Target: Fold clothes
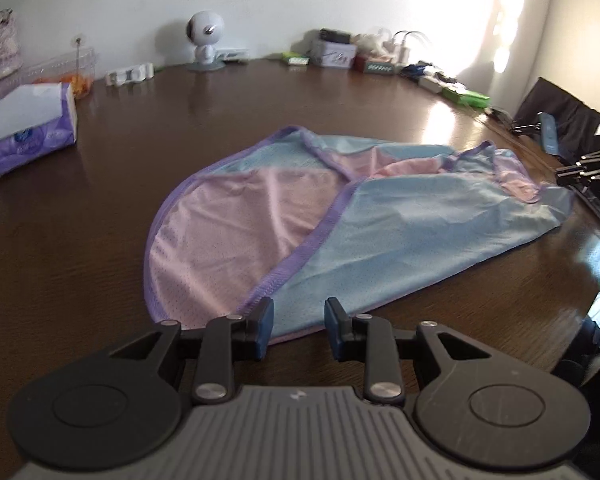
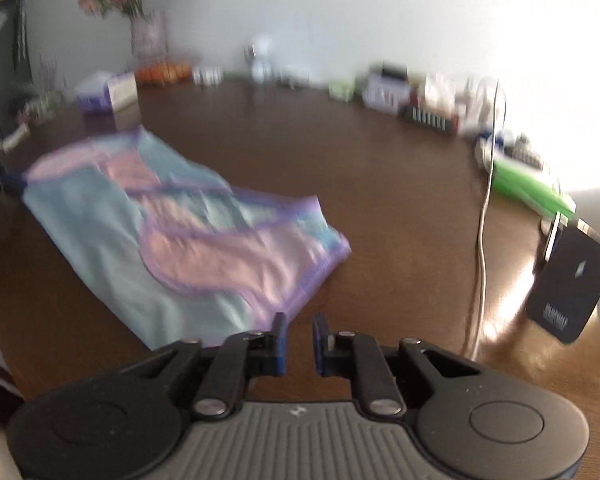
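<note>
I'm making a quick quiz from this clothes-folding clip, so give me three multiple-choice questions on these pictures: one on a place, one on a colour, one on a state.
1. Where does the garment lie?
A. on the brown table
B. on a chair
C. on the floor

2. What colour is the garment's trim?
A. red
B. purple
C. black

3. How is the left hand-held gripper?
A. shut on the tissue box
B. holding the garment aloft
C. open, with a gap between its fingers

Answers: 1 A, the cloth is spread on the wood. 2 B, a purple band edges the pink and blue panels. 3 C, the fingers stand apart at the garment's near edge.

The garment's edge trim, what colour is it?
Purple trim, clearest in the left wrist view.
</note>
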Action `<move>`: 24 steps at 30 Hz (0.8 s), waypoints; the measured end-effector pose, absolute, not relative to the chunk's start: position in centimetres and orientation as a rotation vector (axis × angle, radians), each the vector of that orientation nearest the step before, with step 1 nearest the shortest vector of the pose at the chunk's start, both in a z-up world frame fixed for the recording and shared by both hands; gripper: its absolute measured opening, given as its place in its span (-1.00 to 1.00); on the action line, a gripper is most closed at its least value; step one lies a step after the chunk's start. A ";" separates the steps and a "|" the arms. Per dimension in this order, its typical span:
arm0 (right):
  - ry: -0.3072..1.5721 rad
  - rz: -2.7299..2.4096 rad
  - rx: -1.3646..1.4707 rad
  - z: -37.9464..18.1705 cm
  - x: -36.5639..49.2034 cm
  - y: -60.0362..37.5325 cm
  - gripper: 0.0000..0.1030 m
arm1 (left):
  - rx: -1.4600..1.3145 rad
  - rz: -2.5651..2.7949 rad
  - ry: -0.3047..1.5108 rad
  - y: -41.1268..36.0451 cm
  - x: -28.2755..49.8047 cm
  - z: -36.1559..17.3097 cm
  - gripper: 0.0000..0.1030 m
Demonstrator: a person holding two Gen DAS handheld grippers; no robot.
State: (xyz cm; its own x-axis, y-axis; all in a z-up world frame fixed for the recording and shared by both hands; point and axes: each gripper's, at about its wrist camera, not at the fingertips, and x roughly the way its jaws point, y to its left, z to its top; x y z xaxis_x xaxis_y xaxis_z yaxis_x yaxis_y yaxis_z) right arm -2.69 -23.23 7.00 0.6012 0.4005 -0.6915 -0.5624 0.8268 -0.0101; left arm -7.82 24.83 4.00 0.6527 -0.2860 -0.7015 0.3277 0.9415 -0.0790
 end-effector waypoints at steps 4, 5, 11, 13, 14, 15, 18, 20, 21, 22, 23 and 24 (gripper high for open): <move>0.655 0.673 -0.167 7.5 -3.7 -20.0 -0.72 | 0.100 -0.354 0.788 24.0 -5.7 3.4 -0.34; 0.675 0.689 -0.171 6.8 -3.5 -18.8 -0.73 | 0.105 -0.357 0.789 24.0 -5.6 3.4 -0.34; 0.722 0.640 -0.270 4.3 -4.6 -18.1 -0.77 | 0.072 -0.335 0.787 24.7 -7.8 3.3 -0.34; 0.727 0.636 -0.292 4.5 -5.1 -18.9 -0.77 | 0.061 -0.351 0.803 24.4 -8.2 3.5 -0.34; 0.739 0.639 -0.290 4.7 -5.1 -19.2 -0.77 | 0.073 -0.374 0.815 24.2 -8.0 4.0 -0.34; 0.758 0.641 -0.281 4.9 -5.0 -19.6 -0.77 | 0.091 -0.397 0.824 23.9 -7.8 4.5 -0.34; 0.772 0.671 -0.241 6.6 -4.1 -20.5 -0.68 | 0.145 -0.453 0.747 22.8 -5.2 7.7 -0.03; 0.702 0.722 -0.178 8.3 -2.6 -20.1 -0.30 | 0.215 -0.466 0.693 21.4 -1.8 9.6 0.19; 0.676 0.742 -0.153 8.9 -1.3 -19.6 -0.16 | 0.239 -0.486 0.677 20.4 0.0 10.1 0.19; 0.678 0.739 -0.155 9.0 0.3 -18.5 -0.06 | 0.237 -0.506 0.690 19.6 2.2 9.9 0.19; 0.681 0.734 -0.159 9.0 2.0 -17.3 -0.08 | 0.223 -0.523 0.716 18.9 4.6 9.5 0.19; 0.701 0.717 -0.193 8.6 3.8 -15.9 -0.08 | 0.210 -0.541 0.742 18.3 7.0 9.0 0.14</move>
State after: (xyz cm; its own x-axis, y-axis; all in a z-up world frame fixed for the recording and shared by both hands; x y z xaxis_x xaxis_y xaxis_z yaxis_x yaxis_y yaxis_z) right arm 3.78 -15.92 8.61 0.5397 0.5366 -0.6487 -0.6605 0.7476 0.0690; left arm 7.01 18.29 9.02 0.6090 -0.3919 -0.6896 0.5364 0.8440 -0.0060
